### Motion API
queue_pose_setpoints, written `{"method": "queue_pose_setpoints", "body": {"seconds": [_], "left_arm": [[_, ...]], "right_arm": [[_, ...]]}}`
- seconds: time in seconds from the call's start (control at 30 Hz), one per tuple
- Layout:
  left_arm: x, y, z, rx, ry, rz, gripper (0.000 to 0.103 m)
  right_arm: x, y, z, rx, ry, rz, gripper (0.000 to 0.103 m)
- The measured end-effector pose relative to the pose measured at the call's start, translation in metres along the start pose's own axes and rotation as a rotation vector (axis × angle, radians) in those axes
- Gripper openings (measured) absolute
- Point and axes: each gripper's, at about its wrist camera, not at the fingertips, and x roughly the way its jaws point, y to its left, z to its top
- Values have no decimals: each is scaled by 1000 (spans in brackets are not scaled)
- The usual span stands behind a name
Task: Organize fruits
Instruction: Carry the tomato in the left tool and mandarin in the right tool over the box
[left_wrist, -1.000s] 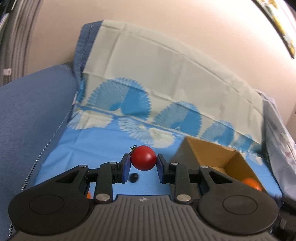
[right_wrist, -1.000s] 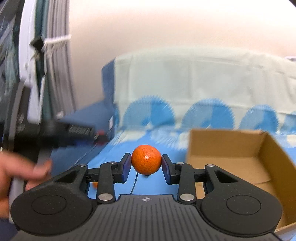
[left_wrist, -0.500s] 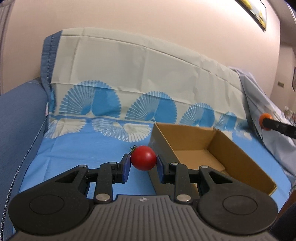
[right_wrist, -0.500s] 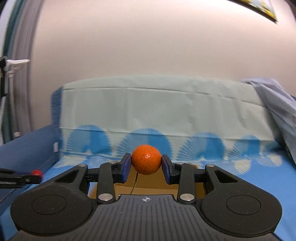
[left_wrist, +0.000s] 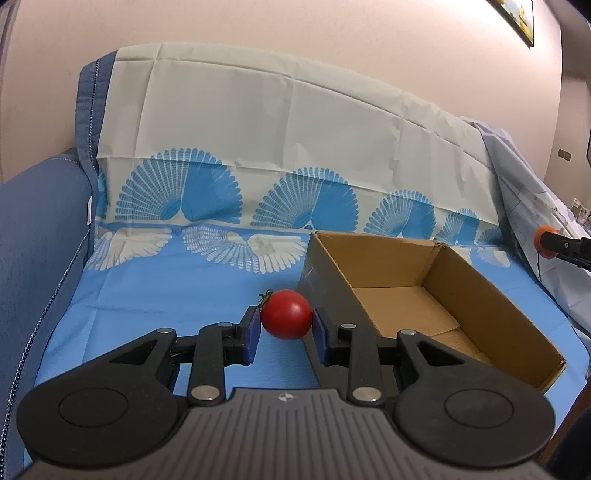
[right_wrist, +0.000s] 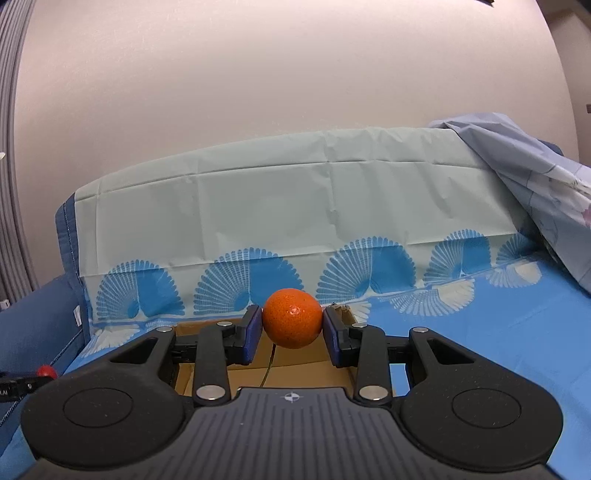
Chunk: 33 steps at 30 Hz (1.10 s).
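Note:
My left gripper (left_wrist: 286, 320) is shut on a small red tomato (left_wrist: 286, 314) with a green stem, held above the blue cloth just left of an open cardboard box (left_wrist: 476, 284). The box looks bare inside. My right gripper (right_wrist: 291, 325) is shut on an orange tangerine (right_wrist: 291, 318), held over the same cardboard box (right_wrist: 295, 360), whose floor shows below the fingers. From the left wrist view the tangerine (left_wrist: 545, 240) and the right gripper show at the far right. In the right wrist view the tomato (right_wrist: 46, 371) shows at the far left.
A blue cloth with white fan patterns (left_wrist: 166, 291) covers the sofa seat and backrest. The blue sofa arm (left_wrist: 37, 236) rises at the left. A pale floral blanket (right_wrist: 546, 184) is heaped at the right. A plain wall stands behind.
Both views have swung over the sofa: the box now lies right of the tomato in the left view and directly under the tangerine in the right view. Both grips are unchanged.

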Motion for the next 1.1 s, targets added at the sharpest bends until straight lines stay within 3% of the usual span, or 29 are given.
{"method": "queue_pose_setpoints", "body": {"seconds": [1.1], "left_arm": [[9, -14, -4, 52, -8, -43, 34]], "right_arm": [[12, 13, -4, -53, 32, 17, 38]]}}
